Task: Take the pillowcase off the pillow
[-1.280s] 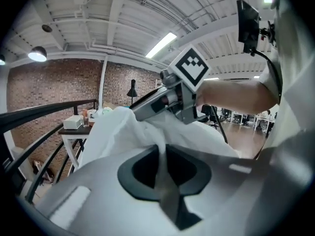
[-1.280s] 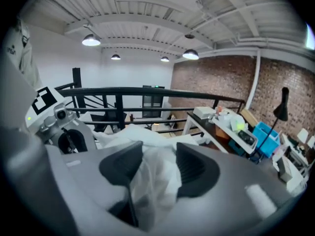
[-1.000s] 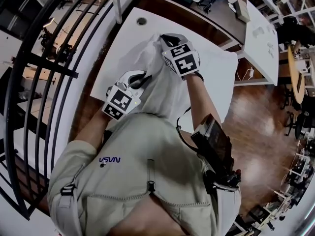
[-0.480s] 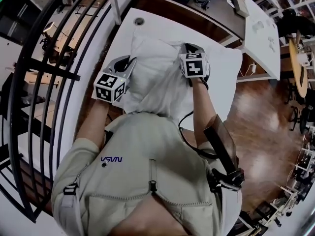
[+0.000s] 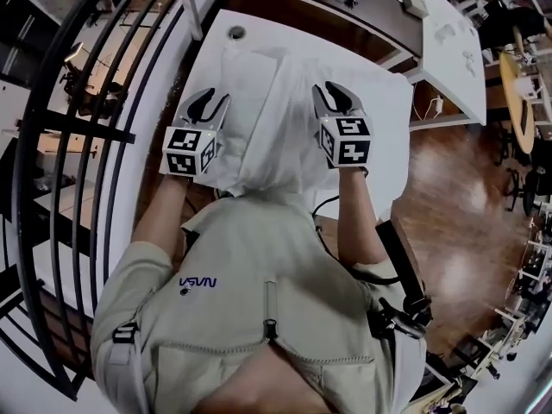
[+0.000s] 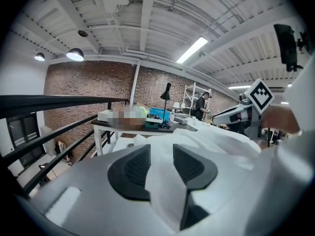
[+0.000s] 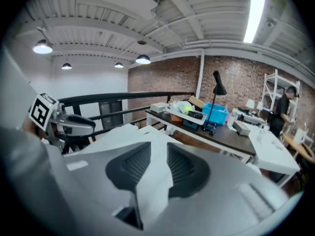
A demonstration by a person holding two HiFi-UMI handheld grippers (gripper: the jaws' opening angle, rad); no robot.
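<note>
- Head view: the pillowcase (image 5: 259, 119) is bunched up on the white table (image 5: 388, 119), and its near end hangs off the edge toward the person.
- The left gripper (image 5: 210, 102) sits at the fabric's left side and the right gripper (image 5: 338, 97) at its right side.
- Left gripper view: the jaws have just been opening. The pads are apart, with a strip of white fabric loose in the gap.
- Right gripper view: same deal, jaws just opened, with a fold of cloth between the pads, not pinched.
- Can't make out the pillow inside.
</note>
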